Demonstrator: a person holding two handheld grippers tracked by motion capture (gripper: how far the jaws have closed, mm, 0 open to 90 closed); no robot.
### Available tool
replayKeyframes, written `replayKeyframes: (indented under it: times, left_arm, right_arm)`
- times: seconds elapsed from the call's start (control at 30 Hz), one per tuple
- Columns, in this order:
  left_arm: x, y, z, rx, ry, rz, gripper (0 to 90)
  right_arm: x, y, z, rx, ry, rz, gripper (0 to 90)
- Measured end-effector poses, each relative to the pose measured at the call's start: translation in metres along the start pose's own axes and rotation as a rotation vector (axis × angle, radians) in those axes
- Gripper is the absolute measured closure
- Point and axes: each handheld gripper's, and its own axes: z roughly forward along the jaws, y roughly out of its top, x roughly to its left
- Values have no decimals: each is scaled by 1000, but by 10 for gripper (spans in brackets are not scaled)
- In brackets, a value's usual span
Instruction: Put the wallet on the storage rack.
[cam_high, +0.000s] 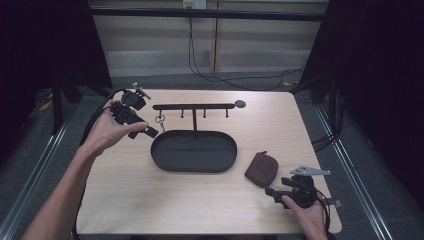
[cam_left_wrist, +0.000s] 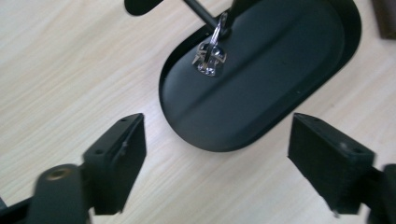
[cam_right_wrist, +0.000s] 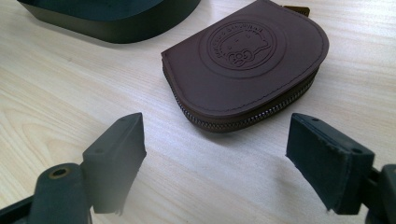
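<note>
Wooden table (cam_high: 150, 200): oval tray (cam_high: 194, 151) long axis left-right (keys (cam_high: 160, 120) hanging).

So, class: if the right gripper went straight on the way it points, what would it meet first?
Most likely the brown zip pouch, lying just ahead between the open jaws of the right gripper; the black tray sits further off.

The surface (cam_high: 210, 195) is pale wood with a fine straight grain. At its centre sits a matt black oval tray (cam_high: 194, 151), with a black hook rail (cam_high: 194, 106) above it carrying silver keys (cam_left_wrist: 209, 56). At four o'clock lies a dark brown leather pouch (cam_right_wrist: 243, 63), embossed with a round cartoon-cat emblem and edged by a dull metal zip. Both tools are black, each topped with grey.
</note>
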Motion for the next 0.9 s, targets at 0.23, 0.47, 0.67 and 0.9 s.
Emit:
replayKeyframes:
  times: [0.23,0.47,0.67,0.9]
  left_arm:
    - [5,-32,2,-60,24,-53,167]
    - [2,-62,7,-131,26,-54,178]
    - [-8,-83,9,-201,53,-80,182]
    - [-20,-109,14,-269,13,-118,160]
  right_arm:
    - [0,1,1,0,-1,0,193]
    - [0,1,0,-10,7,2,193]
    - [1,1,-1,-14,8,-5,194]
    - [0,1,-1,-16,11,5,193]
